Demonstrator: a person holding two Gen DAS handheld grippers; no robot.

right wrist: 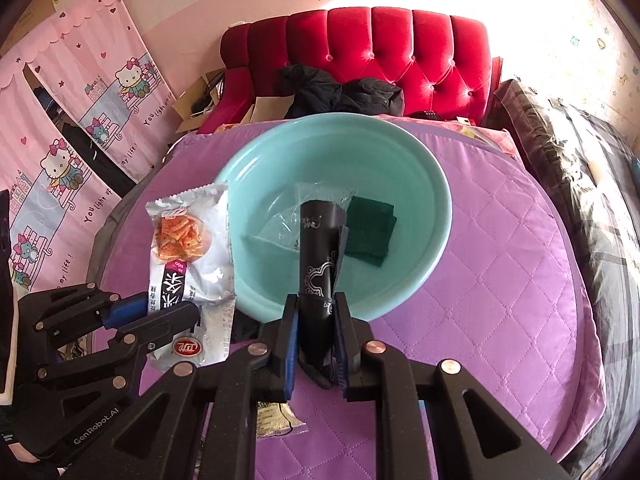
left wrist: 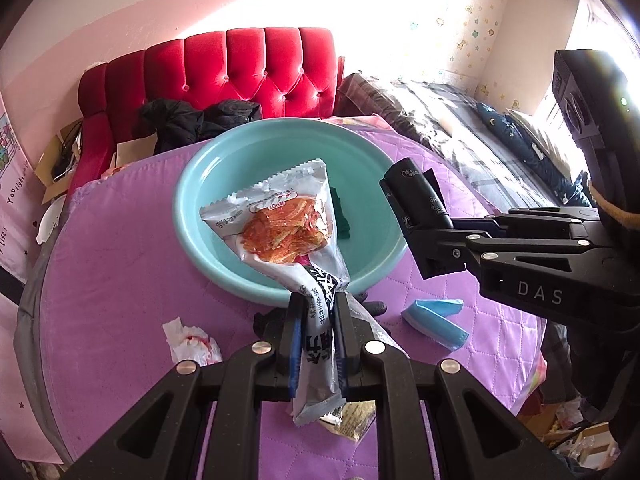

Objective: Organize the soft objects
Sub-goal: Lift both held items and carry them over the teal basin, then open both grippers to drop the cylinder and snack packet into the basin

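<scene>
Lying across the near ground: a purple quilted surface (right wrist: 500, 240), backed at the far side by a red tufted velvet headboard (right wrist: 400, 52), pink cartoon curtain (right wrist: 80, 128) hanging left. Sitting mid-surface: a teal round plastic basin (right wrist: 432, 184) holding a dark green folded cloth (right wrist: 370, 232). Clenching a silver snack packet (left wrist: 280, 220) over the basin's near rim: left gripper (left wrist: 318, 304) jaws. Gripping a black rolled pouch (right wrist: 318, 256) above the basin: right gripper (right wrist: 316, 312) jaws.

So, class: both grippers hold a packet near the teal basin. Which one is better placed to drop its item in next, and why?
Probably the right. The right gripper holds the black pouch pointing over the teal basin. The left gripper holds the snack packet at the basin's near rim, in the right wrist view mostly outside it.
</scene>
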